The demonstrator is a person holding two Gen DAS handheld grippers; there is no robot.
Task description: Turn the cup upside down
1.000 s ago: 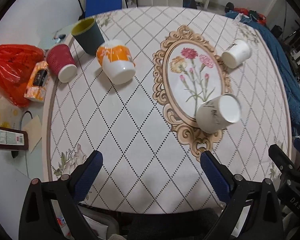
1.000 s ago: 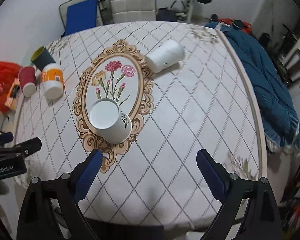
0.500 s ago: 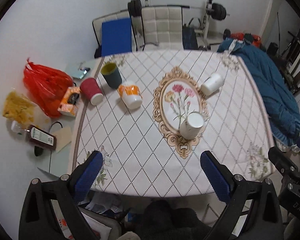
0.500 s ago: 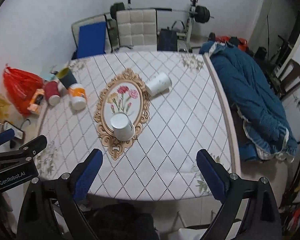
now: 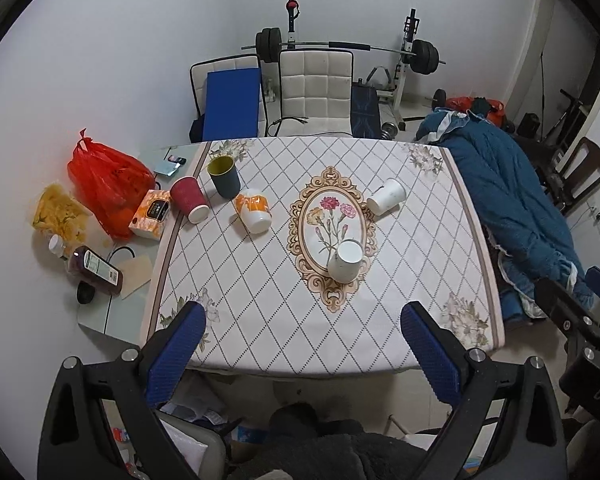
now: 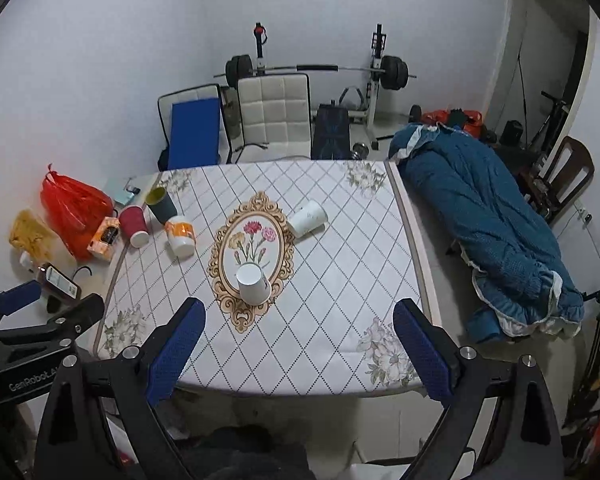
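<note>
A white paper cup (image 5: 346, 260) (image 6: 253, 283) stands upside down on the oval flower print in the middle of the table. A second white cup (image 5: 386, 196) (image 6: 307, 217) lies on its side behind it. At the far left stand a dark green cup (image 5: 224, 176) upright, and a red cup (image 5: 190, 199) and an orange-and-white cup (image 5: 253, 213) upside down. My left gripper (image 5: 302, 354) and right gripper (image 6: 296, 350) are both open and empty, held back off the table's near edge, well apart from every cup.
The table (image 5: 260, 320) has a diamond-patterned cloth. A red bag (image 5: 104, 180), a tissue box (image 5: 150, 212) and a bottle (image 5: 96, 270) lie on a side surface at the left. A blue quilt (image 6: 488, 232) lies at the right. Chairs (image 5: 316, 92) and a barbell rack stand behind.
Both grippers have pulled far back and up from the table, so the cups look much smaller. The cups have not moved. Both grippers stay open.
</note>
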